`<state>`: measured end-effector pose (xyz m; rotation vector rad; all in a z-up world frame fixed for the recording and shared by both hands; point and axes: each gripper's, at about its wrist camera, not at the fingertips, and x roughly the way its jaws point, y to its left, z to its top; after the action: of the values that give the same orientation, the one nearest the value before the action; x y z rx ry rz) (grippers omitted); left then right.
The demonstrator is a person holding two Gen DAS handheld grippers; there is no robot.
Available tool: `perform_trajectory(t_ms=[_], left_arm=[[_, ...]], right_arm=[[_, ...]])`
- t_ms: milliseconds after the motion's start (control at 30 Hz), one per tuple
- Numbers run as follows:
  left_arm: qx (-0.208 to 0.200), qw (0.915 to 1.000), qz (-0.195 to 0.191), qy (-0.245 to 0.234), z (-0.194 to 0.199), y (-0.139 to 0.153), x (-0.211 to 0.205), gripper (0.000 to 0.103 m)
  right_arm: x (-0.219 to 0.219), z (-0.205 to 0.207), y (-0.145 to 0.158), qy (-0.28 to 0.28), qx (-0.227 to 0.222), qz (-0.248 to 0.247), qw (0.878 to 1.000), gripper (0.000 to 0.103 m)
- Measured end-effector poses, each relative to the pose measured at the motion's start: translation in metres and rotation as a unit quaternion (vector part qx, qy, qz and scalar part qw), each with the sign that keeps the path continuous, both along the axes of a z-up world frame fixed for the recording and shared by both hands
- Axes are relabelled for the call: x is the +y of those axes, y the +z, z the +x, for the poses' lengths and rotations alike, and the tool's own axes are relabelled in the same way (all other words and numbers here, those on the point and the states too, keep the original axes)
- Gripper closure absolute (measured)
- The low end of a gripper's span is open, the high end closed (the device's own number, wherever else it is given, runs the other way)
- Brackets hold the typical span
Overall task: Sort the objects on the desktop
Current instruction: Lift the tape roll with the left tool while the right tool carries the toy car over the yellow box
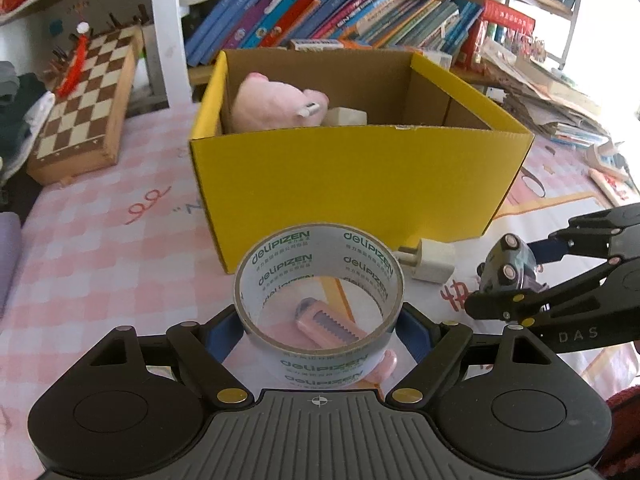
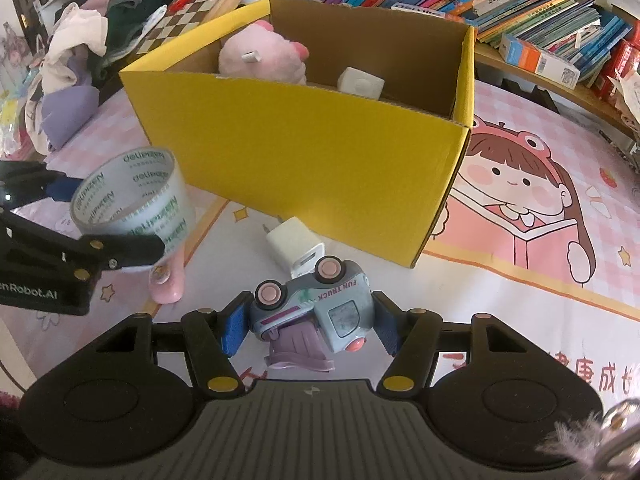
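Two items are in my grip at once, so the picking step looks done and carrying to the yellow cardboard box [image 1: 360,184] comes next. My left gripper [image 1: 320,322] clamps the clear tape roll [image 1: 318,280] across its sides, lifted above a pink utility knife [image 1: 332,326]. My right gripper [image 2: 310,318] pinches a tipped-over toy truck [image 2: 316,304]. Both need raising over the near wall, then releasing inside beside the pink plush [image 2: 260,56]. A white charger [image 2: 296,248] lies just before the box.
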<state>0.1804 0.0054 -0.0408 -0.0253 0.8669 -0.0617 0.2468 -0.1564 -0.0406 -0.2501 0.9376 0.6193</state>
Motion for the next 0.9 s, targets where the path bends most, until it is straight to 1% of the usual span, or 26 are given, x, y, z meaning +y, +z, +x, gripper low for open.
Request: perform_trajectory(t_ms=[300, 667, 900], left_arm=[[-0.026, 0.9996, 0.004, -0.005, -0.022, 0.013, 0.005, 0.020], [-0.045, 0.9984, 0.011, -0.033, -0.039, 0.023, 0.000, 0.020], [-0.058, 0.9964, 0.021, -0.058, -0.050, 0.030, -0.007, 0.020]], right_arm=[[0.001, -0.021, 0.010, -0.007, -0.014, 0.004, 1.000, 0.042], [-0.001, -0.044, 0.018, -0.022, -0.025, 0.007, 0.999, 0.042], [-0.006, -0.058, 0.022, -0.038, -0.029, 0.011, 0.999, 0.042]])
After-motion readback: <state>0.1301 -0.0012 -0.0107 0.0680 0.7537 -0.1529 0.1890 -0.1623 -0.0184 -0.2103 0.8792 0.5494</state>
